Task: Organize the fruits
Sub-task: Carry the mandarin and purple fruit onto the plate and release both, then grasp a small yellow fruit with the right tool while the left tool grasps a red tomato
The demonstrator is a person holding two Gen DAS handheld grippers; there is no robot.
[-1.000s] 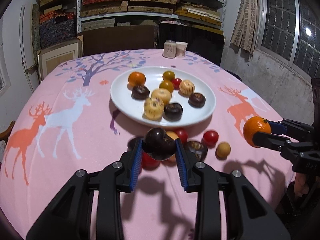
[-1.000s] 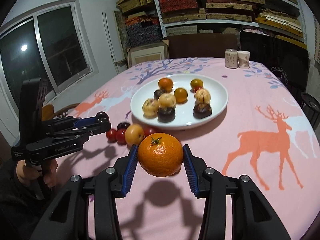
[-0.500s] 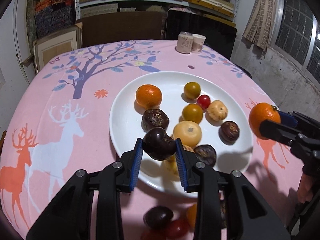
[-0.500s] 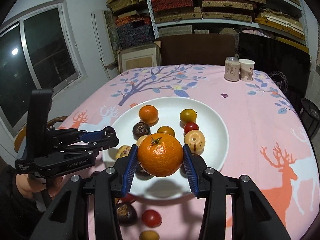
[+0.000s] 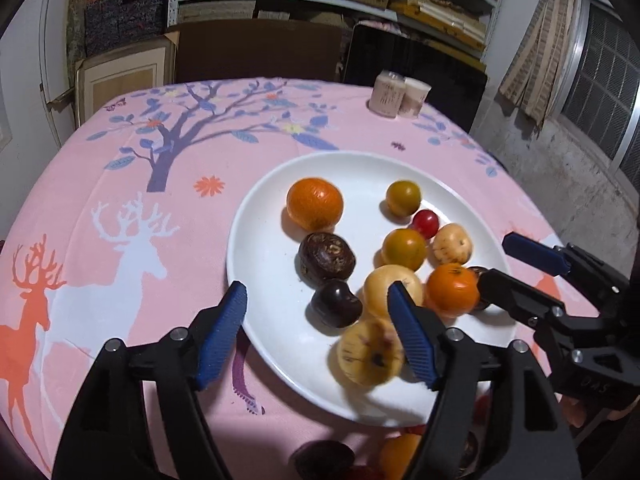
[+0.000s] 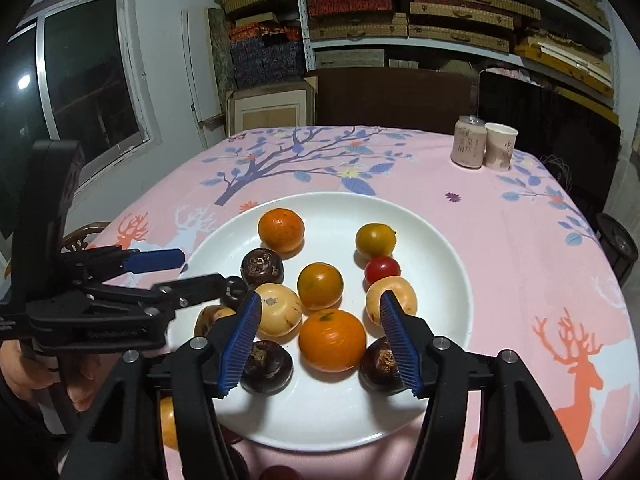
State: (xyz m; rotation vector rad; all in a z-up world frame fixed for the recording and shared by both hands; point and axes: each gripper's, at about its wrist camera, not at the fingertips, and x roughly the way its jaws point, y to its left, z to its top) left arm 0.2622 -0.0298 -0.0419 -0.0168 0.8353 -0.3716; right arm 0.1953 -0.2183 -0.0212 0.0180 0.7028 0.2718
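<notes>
Both over the white plate (image 6: 448, 240) on the pink tablecloth (image 5: 120, 184). Left gripper (image 5: 318, 306) spread wide, jaws just opened, pads touching nothing; dark chestnut-like fruit (image 5: 335, 303) lying free on the plate between them. Right gripper (image 6: 318, 308) likewise just opened, clear of the orange (image 6: 332, 340) resting on the plate between its blue pads. Several more fruits on the plate, some partly hidden behind the fingers (image 6: 240, 332) (a yellowish one blurred in the left view). A few others on the cloth at the near rim, cut off by the frame edge and gripper bodies, kinds hard to tell. Can (image 6: 468, 142) and paper cup (image 6: 500, 146) at the far side.
</notes>
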